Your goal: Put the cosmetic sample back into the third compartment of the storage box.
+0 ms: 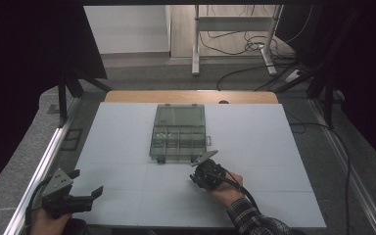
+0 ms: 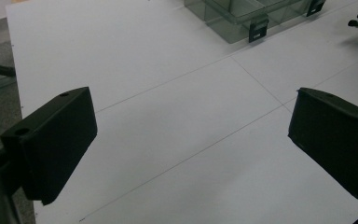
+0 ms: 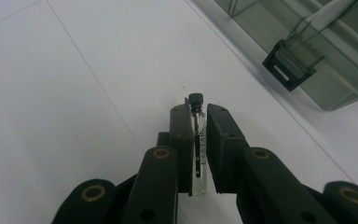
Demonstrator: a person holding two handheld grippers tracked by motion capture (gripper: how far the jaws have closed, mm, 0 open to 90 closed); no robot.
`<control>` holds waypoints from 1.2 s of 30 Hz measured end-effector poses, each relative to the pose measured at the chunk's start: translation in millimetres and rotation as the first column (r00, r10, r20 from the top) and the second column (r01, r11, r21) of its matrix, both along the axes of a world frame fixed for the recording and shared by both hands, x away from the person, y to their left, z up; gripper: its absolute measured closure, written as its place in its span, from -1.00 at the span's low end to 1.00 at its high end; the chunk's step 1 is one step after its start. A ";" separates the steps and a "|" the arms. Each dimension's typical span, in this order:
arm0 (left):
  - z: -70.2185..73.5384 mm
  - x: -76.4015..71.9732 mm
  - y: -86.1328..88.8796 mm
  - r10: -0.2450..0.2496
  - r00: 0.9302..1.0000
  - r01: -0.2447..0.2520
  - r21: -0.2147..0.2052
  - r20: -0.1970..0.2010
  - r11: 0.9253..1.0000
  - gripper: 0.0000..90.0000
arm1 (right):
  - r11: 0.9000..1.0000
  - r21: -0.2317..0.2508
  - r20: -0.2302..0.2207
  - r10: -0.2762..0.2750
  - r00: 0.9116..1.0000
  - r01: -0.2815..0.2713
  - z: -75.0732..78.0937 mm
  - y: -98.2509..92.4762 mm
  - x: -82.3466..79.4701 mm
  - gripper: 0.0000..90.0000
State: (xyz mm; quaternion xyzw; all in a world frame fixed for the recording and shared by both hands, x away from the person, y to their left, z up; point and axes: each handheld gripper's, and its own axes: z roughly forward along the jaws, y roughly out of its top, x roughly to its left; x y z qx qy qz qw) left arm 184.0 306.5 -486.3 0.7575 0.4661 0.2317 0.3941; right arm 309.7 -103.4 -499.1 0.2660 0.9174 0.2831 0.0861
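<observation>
White tabletop [image 3: 74,93]; small clear black-capped vial [image 3: 199,149].

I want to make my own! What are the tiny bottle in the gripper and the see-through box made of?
The small vial looks like clear glass or hard plastic: you can see through it to a thin dark stick inside, and its cap looks like matt black plastic. The compartment box looks like smoky, see-through plastic with a glossy finish, and its latches look like black plastic.

The vial's [image 3: 199,149] sides are hidden between the right gripper's [image 3: 199,112] pads; the box [image 3: 307,46] is cut off at the picture's edge.
</observation>
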 end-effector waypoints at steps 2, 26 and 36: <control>0.0 0.1 0.0 0.000 1.000 0.000 0.000 0.000 1.000 -0.97 | 1.000 0.010 0.007 -0.004 1.000 0.004 1.9 -1.3 0.6 0.79; -0.1 0.3 -0.1 0.002 1.000 -0.002 -0.002 -0.002 1.000 -0.97 | 0.997 0.081 0.038 -0.013 0.999 0.010 18.0 -6.7 13.5 0.79; -0.1 0.5 0.1 0.003 1.000 -0.003 -0.003 -0.003 1.000 -0.97 | 0.992 0.123 0.042 -0.032 0.999 0.027 25.7 -8.2 23.3 0.79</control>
